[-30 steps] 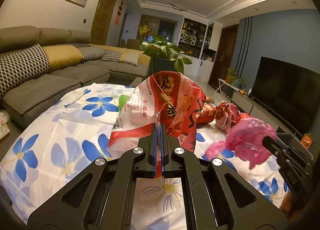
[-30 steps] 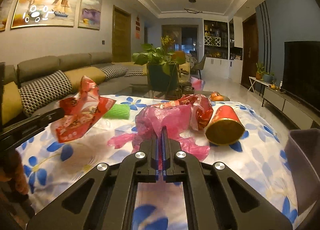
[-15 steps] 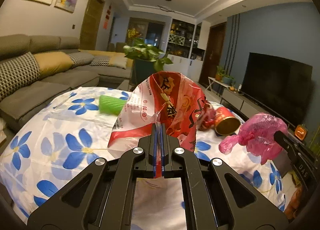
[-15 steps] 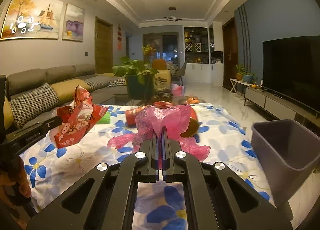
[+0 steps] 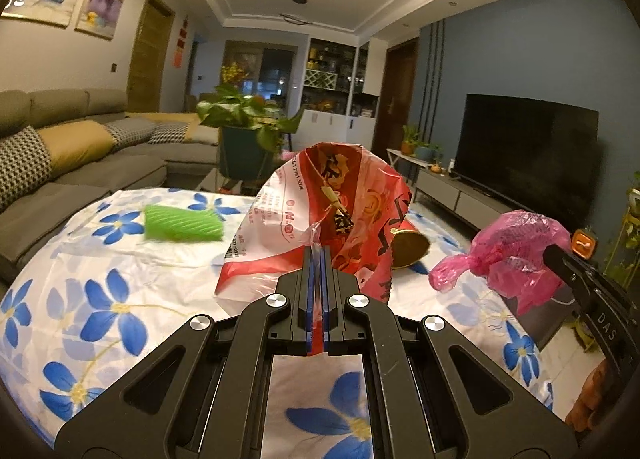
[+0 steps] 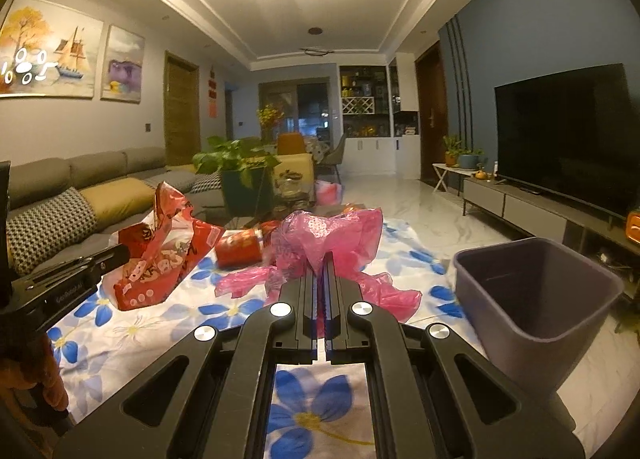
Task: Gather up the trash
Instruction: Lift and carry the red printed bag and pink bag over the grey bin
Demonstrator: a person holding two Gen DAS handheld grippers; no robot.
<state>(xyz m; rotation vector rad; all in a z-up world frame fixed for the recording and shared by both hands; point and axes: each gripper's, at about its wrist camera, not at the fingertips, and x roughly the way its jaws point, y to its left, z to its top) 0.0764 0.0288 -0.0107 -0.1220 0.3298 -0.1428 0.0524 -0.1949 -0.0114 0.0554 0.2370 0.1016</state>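
My left gripper is shut on a red and white printed plastic bag, held up above the flowered tablecloth. In the right wrist view that same red bag hangs at the left from the left gripper. My right gripper is shut on a crumpled pink plastic bag; the left wrist view shows this pink bag at the right. A grey bin stands off the table's right edge, just right of the pink bag. A red can and a green item lie on the cloth.
A grey sofa with cushions runs along the left. A potted plant stands beyond the table. A TV on a low cabinet lines the right wall, with tiled floor between it and the table.
Both grippers have swung to the right with their bags still held. The grey bin has come into full view at the right of the right wrist view.
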